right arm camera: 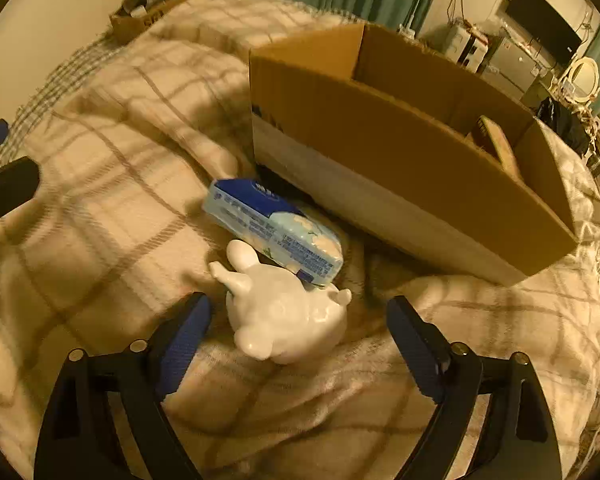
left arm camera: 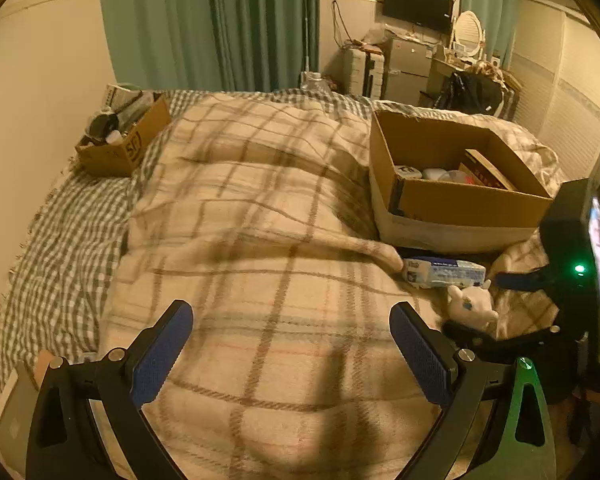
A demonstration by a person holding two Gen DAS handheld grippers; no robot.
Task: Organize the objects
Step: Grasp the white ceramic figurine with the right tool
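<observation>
A white ceramic animal figurine (right arm camera: 286,318) lies on the plaid blanket, between the open fingers of my right gripper (right arm camera: 300,344), which does not touch it. A blue tissue pack (right arm camera: 274,230) lies just behind it, against a large open cardboard box (right arm camera: 400,168). In the left wrist view the figurine (left arm camera: 474,306), the tissue pack (left arm camera: 444,272) and the box (left arm camera: 460,200) sit at the right; the box holds a few items. My left gripper (left arm camera: 292,344) is open and empty over the blanket. The right gripper's body (left arm camera: 572,248) shows at the right edge.
A smaller cardboard box (left arm camera: 124,140) full of items sits at the bed's far left corner by the wall. Green curtains (left arm camera: 220,24), a TV (left arm camera: 418,4), a small fridge and a cluttered desk stand beyond the bed. The plaid blanket (left arm camera: 260,220) is rumpled.
</observation>
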